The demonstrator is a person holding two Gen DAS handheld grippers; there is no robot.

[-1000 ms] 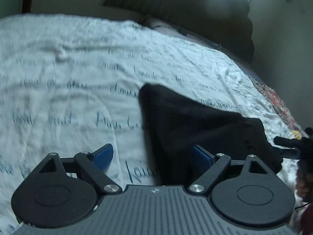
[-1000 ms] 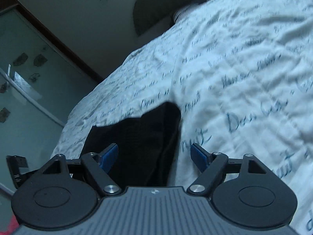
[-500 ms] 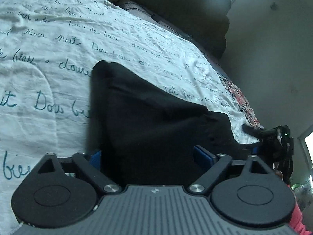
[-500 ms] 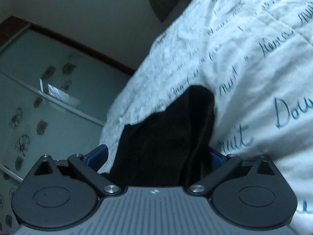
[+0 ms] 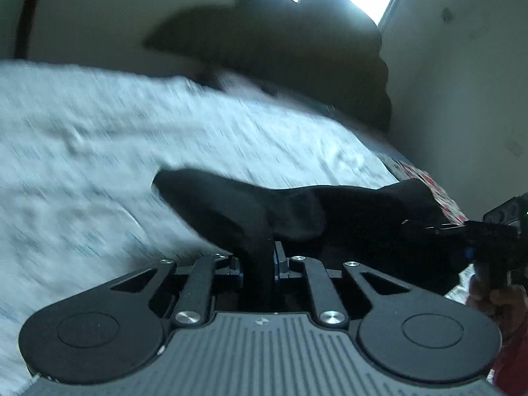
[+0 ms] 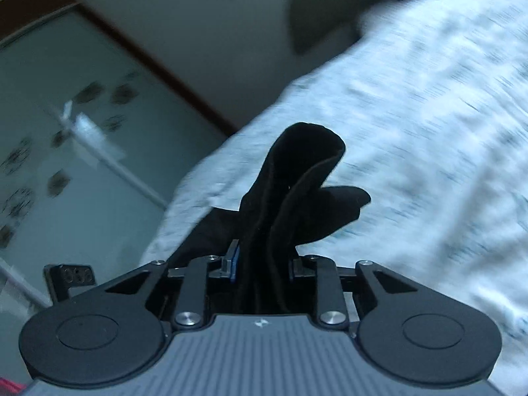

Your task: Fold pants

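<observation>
Left gripper and right gripper, each clamped on an edge of the black pants, hold the cloth above the bedspread, apparently to carry one end over for a fold.

Ahead of your left gripper the white bedspread lies open to the left and forward. A dark pillow heap blocks the far end by the wall. To your right, the other gripper and the bunched black pants crowd the way. From the right gripper, bedspread opens rightward; a glass door stands left.
</observation>
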